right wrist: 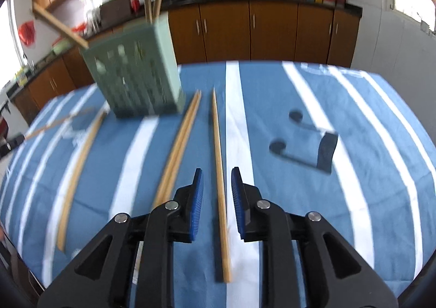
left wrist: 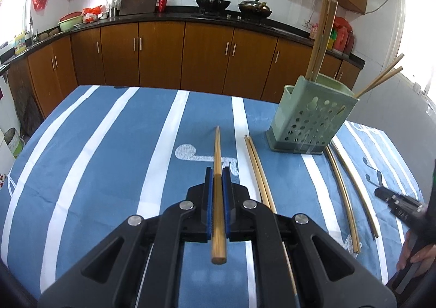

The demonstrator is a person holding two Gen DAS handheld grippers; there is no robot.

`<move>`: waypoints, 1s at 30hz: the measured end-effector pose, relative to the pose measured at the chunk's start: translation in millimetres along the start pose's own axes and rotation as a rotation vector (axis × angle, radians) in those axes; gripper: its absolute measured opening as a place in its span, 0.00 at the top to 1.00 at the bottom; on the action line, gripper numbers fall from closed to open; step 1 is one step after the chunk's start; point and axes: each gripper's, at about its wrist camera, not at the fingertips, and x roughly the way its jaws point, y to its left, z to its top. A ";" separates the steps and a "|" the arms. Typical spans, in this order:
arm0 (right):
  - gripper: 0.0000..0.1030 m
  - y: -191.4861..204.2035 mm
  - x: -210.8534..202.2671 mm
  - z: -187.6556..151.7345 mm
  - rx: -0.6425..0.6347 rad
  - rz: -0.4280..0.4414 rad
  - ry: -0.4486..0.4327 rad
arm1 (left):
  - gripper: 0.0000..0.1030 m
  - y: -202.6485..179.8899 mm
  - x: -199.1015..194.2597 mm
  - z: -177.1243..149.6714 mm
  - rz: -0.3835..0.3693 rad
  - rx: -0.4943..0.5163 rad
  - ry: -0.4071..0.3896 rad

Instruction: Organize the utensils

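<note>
While left fingers [left wrist: 217, 171] clamp a chopstick [left wrist: 217, 160], right fingers [right wrist: 217, 174] gape beside holder [right wrist: 136, 68].

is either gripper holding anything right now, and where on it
The left gripper clamps a chopstick near its thick end. The right gripper is open, holding nothing.

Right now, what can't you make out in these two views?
- Holder holes and contents: motion blur, right view.
- Left tool grips a chopstick; whether its tip touches the cloth is unclear.
- Right tool, open over a lone chopstick: height above it unclear.
- Chopstick count inside holder: walls hide them, left view.
</note>
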 end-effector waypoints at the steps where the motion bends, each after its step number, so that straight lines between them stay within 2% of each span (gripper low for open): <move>1: 0.79 0.5 4.0 -3.6 -0.005 -0.001 0.018 | 0.93 -0.3 1.5 -0.9 0.000 0.000 0.005; 5: 0.81 3.3 17.4 -17.0 -0.032 -0.025 0.081 | 0.93 -0.4 4.8 -2.7 -0.001 0.002 0.014; 7: 0.91 4.6 16.8 -20.6 -0.047 -0.040 0.068 | 0.93 -0.9 5.5 -3.1 -0.002 0.003 0.015; 8: 0.93 6.1 17.8 -20.3 -0.052 -0.034 0.070 | 0.93 -1.0 6.6 -2.8 -0.002 0.003 0.016; 13: 0.93 5.2 30.1 -4.7 -0.030 -0.052 0.048 | 0.93 -1.7 10.6 -2.6 0.001 -0.002 0.023; 17: 0.92 4.9 37.1 3.5 -0.025 -0.031 0.049 | 0.93 -2.4 13.7 -3.5 0.002 0.001 0.031; 26: 0.93 4.9 29.2 -3.9 -0.049 -0.035 0.046 | 0.93 -1.7 19.3 -1.9 0.000 -0.008 0.037; 30: 0.93 4.6 11.4 3.4 -0.031 -0.021 -0.012 | 0.93 -2.5 9.1 2.7 0.000 -0.003 0.004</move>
